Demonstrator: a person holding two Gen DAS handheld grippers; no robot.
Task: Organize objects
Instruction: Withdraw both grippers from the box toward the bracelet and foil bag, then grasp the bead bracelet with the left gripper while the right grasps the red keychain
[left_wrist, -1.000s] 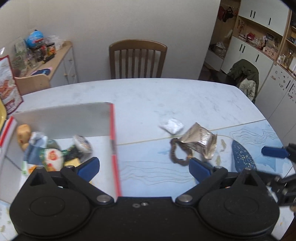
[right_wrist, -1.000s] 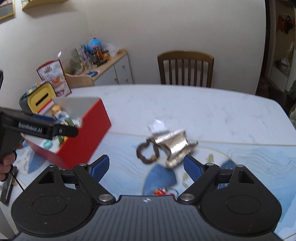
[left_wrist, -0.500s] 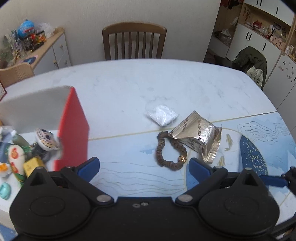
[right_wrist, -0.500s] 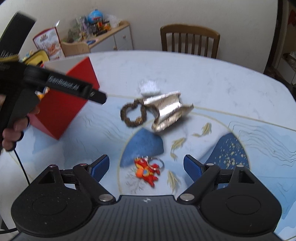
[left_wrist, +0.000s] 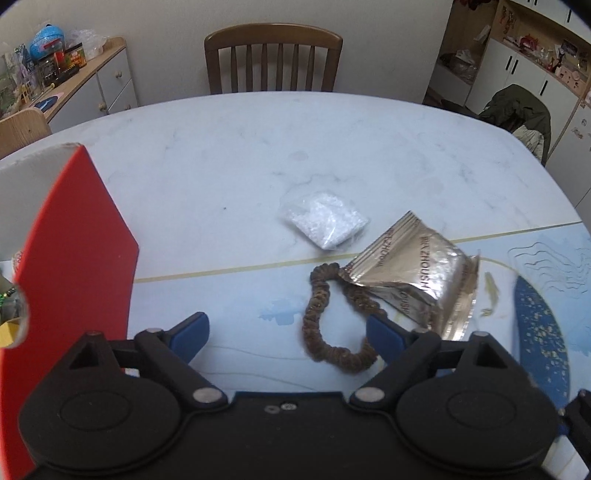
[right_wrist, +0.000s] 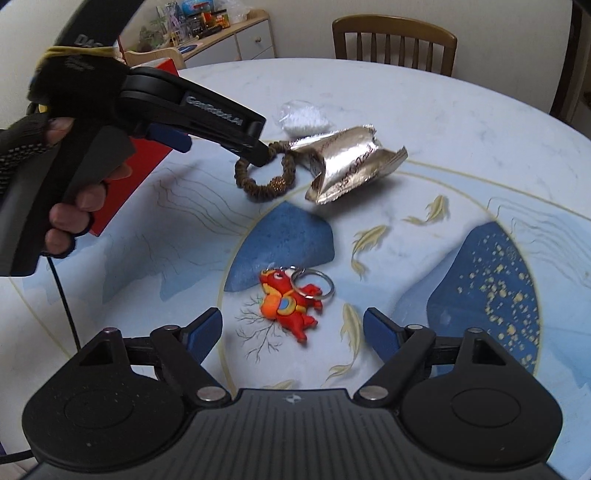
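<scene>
A brown scrunchie (left_wrist: 314, 314) lies on the table, touching a crumpled gold foil packet (left_wrist: 417, 280), with a small clear bag of white bits (left_wrist: 325, 221) behind them. My left gripper (left_wrist: 286, 334) hovers over the scrunchie's near loop; its jaws are closing and the pads touch nothing. In the right wrist view a red dragon keychain (right_wrist: 284, 306) lies between the fingers of my right gripper (right_wrist: 293, 329). Those jaws are also closing, clear of the keychain. The same view shows the left gripper (right_wrist: 221, 146), held by a hand, above the scrunchie (right_wrist: 258, 188) and packet (right_wrist: 351, 162).
A red box (left_wrist: 77, 251) holding several small items stands at the table's left. A wooden chair (left_wrist: 273, 59) is at the far side, and a cluttered sideboard (left_wrist: 74, 74) at the back left. The table mat (right_wrist: 480, 288) is printed with blue shapes and fish.
Both grippers have come down closer to the table. The left one moved right, away from the red box and over the scrunchie. The keychain now lies between the right fingers. Both jaws have narrowed slightly.
</scene>
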